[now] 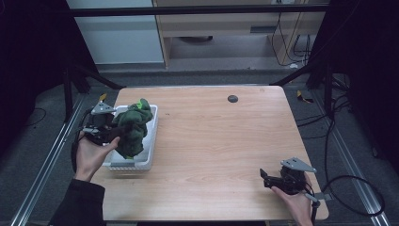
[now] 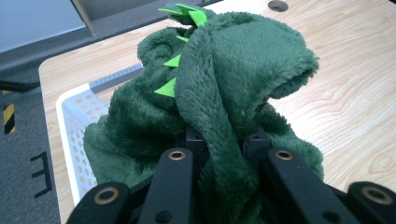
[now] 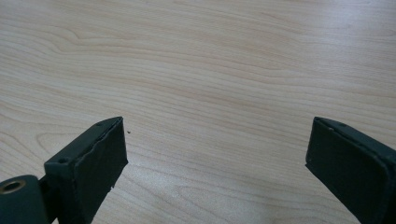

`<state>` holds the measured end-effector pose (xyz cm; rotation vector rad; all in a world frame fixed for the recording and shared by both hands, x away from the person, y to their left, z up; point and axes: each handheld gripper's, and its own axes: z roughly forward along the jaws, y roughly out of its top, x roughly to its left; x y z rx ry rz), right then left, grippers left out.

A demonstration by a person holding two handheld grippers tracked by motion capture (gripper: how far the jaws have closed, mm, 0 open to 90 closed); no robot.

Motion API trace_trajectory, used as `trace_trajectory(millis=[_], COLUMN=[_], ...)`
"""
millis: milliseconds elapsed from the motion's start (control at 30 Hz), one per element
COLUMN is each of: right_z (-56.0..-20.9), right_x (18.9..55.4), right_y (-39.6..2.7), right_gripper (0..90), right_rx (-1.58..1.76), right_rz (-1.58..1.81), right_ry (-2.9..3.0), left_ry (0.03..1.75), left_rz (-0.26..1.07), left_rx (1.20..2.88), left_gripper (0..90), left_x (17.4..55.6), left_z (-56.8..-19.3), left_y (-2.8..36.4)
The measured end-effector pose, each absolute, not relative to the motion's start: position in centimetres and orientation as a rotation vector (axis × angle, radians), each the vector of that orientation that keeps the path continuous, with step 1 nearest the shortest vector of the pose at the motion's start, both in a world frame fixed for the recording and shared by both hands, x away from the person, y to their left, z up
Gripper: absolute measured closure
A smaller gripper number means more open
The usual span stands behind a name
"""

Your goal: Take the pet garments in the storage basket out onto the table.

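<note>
A dark green plush garment (image 1: 134,127) with bright green felt spikes (image 2: 184,14) hangs over a white perforated basket (image 1: 153,141) at the table's left side. My left gripper (image 1: 117,132) is shut on a fold of this plush (image 2: 224,154), holding it up above the basket. In the left gripper view the fabric drapes between and over both black jaws. My right gripper (image 1: 267,179) rests near the table's front right corner, open, with nothing between its fingers (image 3: 100,161) and bare wood below.
The wooden table (image 1: 221,141) has a small dark round hole (image 1: 232,98) near its far edge. Metal rails run along both sides of the table. Cables lie on the floor at the right, and a cabinet stands beyond the far edge.
</note>
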<state>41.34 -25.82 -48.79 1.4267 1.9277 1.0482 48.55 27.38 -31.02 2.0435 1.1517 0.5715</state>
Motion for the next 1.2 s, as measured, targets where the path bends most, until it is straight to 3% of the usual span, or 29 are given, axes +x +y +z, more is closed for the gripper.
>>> trace_trajectory(millis=[1200], right_z=[-48.6], right_x=[41.3], right_y=[-25.9], right_gripper=[5.6], right_rx=[1.419], right_rz=[1.057], right_ry=[1.918], left_ry=[0.931], left_rz=[0.508], left_rx=[2.138], left_gripper=[77.9], left_x=[47.5], left_z=[-30.1], left_y=[20.1])
